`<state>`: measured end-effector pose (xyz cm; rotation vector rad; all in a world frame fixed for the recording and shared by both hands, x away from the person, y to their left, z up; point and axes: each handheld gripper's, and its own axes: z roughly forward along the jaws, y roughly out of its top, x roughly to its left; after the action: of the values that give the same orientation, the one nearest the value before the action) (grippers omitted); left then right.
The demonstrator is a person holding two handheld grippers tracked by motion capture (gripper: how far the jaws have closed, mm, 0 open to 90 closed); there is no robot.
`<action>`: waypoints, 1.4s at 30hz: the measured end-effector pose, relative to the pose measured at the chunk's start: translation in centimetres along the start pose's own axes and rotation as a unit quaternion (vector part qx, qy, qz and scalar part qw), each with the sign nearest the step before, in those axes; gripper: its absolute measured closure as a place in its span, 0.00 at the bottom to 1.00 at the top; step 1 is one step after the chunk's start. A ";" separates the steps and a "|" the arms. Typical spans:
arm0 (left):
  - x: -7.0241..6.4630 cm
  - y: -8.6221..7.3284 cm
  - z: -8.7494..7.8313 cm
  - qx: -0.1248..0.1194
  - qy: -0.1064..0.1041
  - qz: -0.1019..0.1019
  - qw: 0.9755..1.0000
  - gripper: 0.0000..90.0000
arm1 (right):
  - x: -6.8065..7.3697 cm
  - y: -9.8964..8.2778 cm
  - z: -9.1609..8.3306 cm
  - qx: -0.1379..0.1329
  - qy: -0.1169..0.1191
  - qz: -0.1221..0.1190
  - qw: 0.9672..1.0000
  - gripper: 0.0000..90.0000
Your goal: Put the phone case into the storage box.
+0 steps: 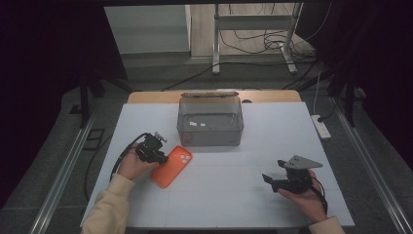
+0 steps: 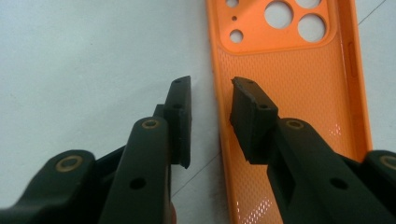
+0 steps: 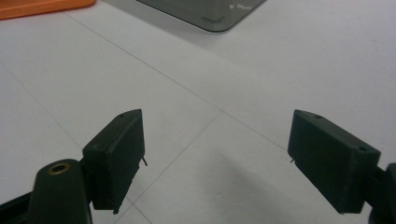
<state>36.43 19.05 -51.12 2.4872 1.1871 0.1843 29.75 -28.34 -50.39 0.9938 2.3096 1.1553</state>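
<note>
Left gripper (image 2: 210, 100) down at the near left of the table (image 1: 272, 146), jaws a narrow gap apart and straddling the long left edge of the phone case (image 2: 289, 121): one pad over bare white tabletop, the other over the inside of the case, neither seen pressing on the rim, so spread rather than pinching. Seen from the high view too, left gripper (image 1: 163, 157) at the case's left side, held in the left hand (image 1: 130, 165) with a cream sleeve (image 1: 109, 204) behind it. Phone case (image 1: 171, 166) bright orange, lying flat and open side up, slanted on the table, camera end toward the far side. Inner floor finely dotted in texture, slightly shiny near the bottom; raised rim all round; a rounded-square camera block with three large round holes and a few smaller ones, white table showing through them; a thin slot in the right wall. Further out, a clear grey plastic box (image 1: 210, 122) just beyond the case at the table's middle, lid tipped open at the back. Right gripper (image 3: 215, 154) well apart at the near right, jaws spread wide over bare tabletop, nothing between them; also in the high view (image 1: 269, 181), resting in the right hand (image 1: 304, 195).
</note>
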 end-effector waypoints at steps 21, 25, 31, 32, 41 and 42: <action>-0.2 0.1 0.1 0.004 -0.018 -0.012 1.000 0.87 | 0.0 0.0 0.0 -0.001 0.001 0.000 1.000 0.21; -0.2 0.1 0.1 0.005 -0.019 -0.014 1.000 0.88 | 0.0 0.0 0.0 -0.001 0.000 0.000 1.000 0.21; -0.1 0.0 0.0 0.004 -0.017 -0.022 1.000 0.92 | 0.0 0.0 0.0 -0.001 0.000 0.000 1.000 0.21; -0.1 0.0 0.0 0.004 -0.016 -0.022 1.000 0.93 | 0.0 0.0 0.0 -0.001 0.000 0.000 1.000 0.21; -0.2 0.0 0.0 0.004 -0.010 -0.025 1.000 0.95 | 0.0 0.0 0.0 -0.001 0.000 0.000 1.000 0.21; -0.2 0.0 0.0 0.004 -0.010 -0.025 1.000 0.95 | 0.0 0.0 0.0 -0.001 0.000 0.000 1.000 0.21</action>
<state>36.28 18.87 -51.12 2.4568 1.2432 0.1427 29.74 -28.34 -50.37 0.9919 2.3078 1.1583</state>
